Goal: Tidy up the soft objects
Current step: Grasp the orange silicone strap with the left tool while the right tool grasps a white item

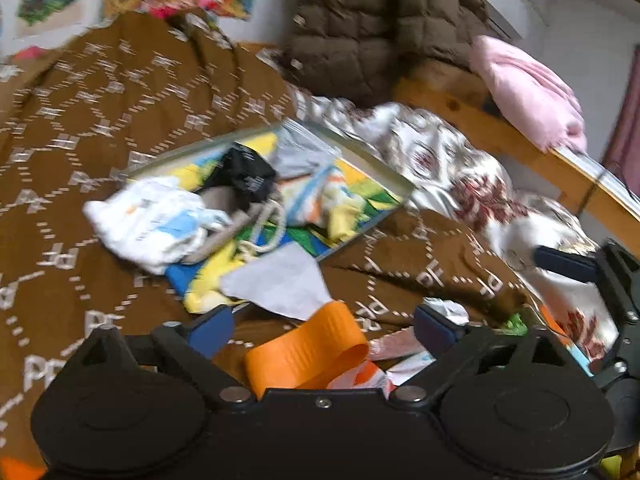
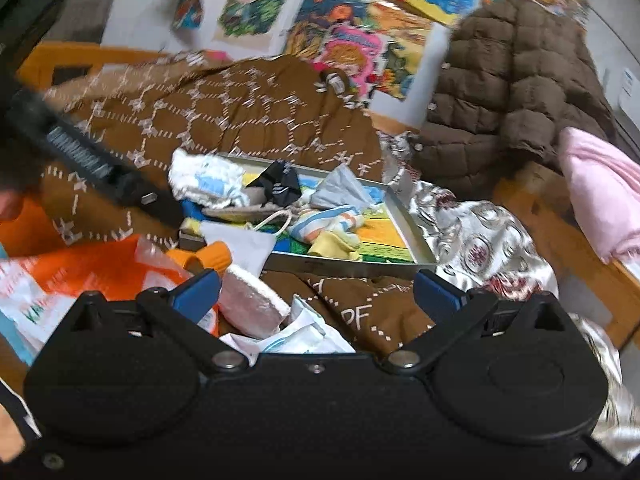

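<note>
A metal tray (image 1: 360, 152) (image 2: 404, 216) lies on the brown patterned blanket (image 1: 100, 120) (image 2: 240, 120) and holds several soft items: a white cloth (image 1: 152, 224) (image 2: 208, 184), a black cloth (image 1: 244, 176) (image 2: 280, 184), a grey cloth (image 1: 280, 280) (image 2: 344, 190) and a striped cloth (image 2: 332, 220). My left gripper (image 1: 324, 326) is open and empty, an orange band (image 1: 308, 348) between its fingers. My right gripper (image 2: 316, 288) is open and empty above a pink sponge pad (image 2: 252, 300). The right gripper's finger (image 1: 560, 262) shows at the left wrist view's right edge.
A brown puffer jacket (image 1: 360, 28) (image 2: 508, 84) hangs at the back. A pink towel (image 1: 528, 92) (image 2: 600, 192) drapes over the wooden bed rail (image 1: 460, 96). A silvery patterned quilt (image 1: 460, 168) (image 2: 480, 240) lies right of the tray. An orange-white plastic bag (image 2: 80, 276) lies left.
</note>
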`<state>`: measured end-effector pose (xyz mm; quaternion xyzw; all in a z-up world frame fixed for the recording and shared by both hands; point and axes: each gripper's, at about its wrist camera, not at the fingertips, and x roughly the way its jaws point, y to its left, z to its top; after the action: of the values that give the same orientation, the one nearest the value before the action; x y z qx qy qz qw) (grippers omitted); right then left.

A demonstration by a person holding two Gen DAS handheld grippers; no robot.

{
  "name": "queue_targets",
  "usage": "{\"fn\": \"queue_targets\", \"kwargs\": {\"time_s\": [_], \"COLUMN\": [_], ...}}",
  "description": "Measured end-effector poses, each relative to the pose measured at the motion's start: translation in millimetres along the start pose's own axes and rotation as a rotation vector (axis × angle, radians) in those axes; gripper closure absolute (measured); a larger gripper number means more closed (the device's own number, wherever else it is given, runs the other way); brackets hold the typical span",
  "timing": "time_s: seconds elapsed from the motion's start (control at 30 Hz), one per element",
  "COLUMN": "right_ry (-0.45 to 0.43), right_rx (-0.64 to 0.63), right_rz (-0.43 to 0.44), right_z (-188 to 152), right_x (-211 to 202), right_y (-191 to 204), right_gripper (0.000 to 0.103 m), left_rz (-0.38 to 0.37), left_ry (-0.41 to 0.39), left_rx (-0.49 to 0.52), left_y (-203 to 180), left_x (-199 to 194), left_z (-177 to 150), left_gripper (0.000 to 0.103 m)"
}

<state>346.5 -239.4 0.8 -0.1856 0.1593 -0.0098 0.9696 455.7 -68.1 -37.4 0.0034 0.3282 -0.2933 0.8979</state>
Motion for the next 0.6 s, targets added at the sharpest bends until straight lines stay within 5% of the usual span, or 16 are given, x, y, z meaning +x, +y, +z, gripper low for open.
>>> {"fn": "queue_targets", "kwargs": {"time_s": [0.13,0.3,0.6], "right_ry": [0.023,0.052,0.074], "right_rx": [-0.069,-0.106,-0.204], "right_rz": [0.026,0.047,0.066], "right_z": [-2.6,-9.7,-9.9], "right_x": [16.9,32.0,33.7], "right_y": [14.5,31.0,56.8], "right_gripper": [0.017,0.026,0.047], "left_rz": [-0.077,-0.116,-0.089], "left_ry": [0.062,0.127,0.202], "left_rx": [-0.079,-0.184,-0.152], "left_y": [13.0,23.3,11.5], "left_x": [22.7,44.5,57.3], "left_z": [3.4,2.2,7.1], "left_gripper": [0.013,0.017,0.038]}}
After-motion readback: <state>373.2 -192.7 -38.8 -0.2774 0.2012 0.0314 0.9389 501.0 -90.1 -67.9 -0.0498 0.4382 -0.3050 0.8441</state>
